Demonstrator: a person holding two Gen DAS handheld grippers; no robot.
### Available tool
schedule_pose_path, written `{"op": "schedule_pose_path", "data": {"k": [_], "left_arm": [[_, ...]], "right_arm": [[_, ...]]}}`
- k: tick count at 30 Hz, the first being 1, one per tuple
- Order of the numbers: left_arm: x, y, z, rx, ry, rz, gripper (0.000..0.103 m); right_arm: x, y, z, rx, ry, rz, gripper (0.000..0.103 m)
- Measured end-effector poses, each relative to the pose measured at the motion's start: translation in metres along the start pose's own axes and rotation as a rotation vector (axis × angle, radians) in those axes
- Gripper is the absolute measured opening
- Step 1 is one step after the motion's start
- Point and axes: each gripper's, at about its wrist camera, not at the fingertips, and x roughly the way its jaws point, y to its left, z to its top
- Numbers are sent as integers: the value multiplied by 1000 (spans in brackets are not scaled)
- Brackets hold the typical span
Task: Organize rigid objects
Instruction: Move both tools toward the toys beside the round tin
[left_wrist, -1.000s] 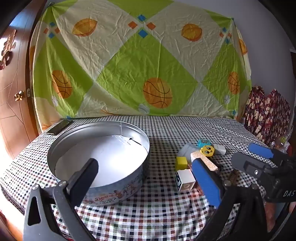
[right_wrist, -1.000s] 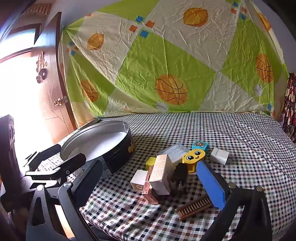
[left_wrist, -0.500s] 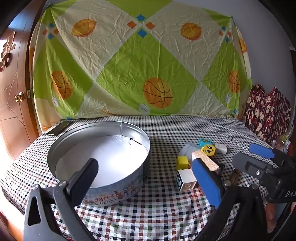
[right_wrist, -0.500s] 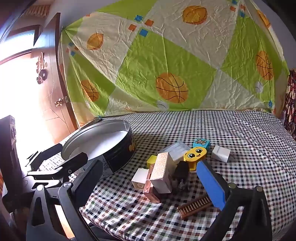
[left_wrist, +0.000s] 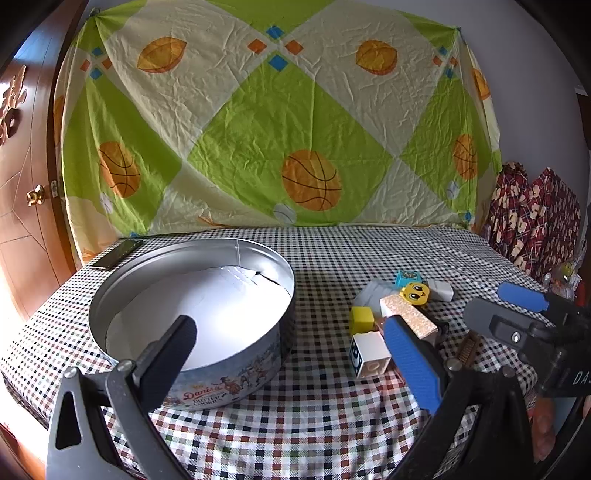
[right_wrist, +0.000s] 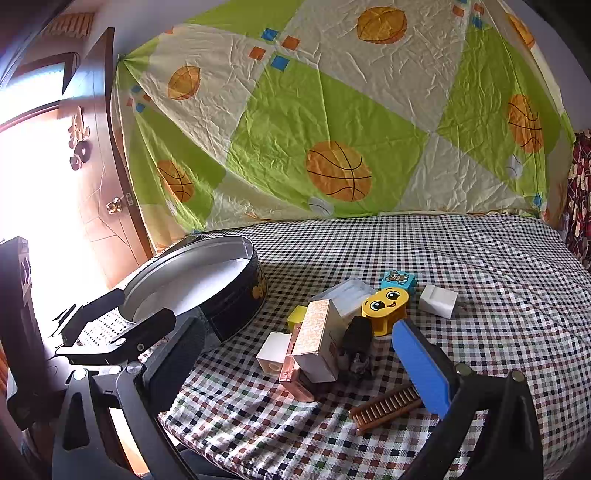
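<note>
Hovering with jaws spread and empty, right claw (right_wrist: 295, 354) low over the near edge of the checked counter (right_wrist: 480, 258), barely shifted from a second ago, a touch closer to the toy pile. Directly ahead: glittery beige box (right_wrist: 317, 339), white cube (right_wrist: 273, 354), yellow smiley block (right_wrist: 386, 306), brown comb (right_wrist: 384, 408) just beside the blue pad. Left claw (left_wrist: 291, 354) likewise apart, holding nothing, parked at the round cookie tin (left_wrist: 192, 306), tin empty but for white lining. Nothing yet moved into the tin; sorting seemingly only about to begin, first grasp likely the box or cube.
</note>
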Motion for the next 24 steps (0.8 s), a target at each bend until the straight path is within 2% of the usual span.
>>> {"op": "schedule_pose_path", "data": {"k": [9,18,24], "left_arm": [[13,-12,-11,22,32,-7,103],[22,-29,-19,61,49,-15,103],[35,-38,-28,88,66,-24,103]], "right_arm": [[6,-19,-8,42,16,-25,102],[6,-53,-18,97,22,-87,102],[19,-74,-38,111,83,-130,102]]}}
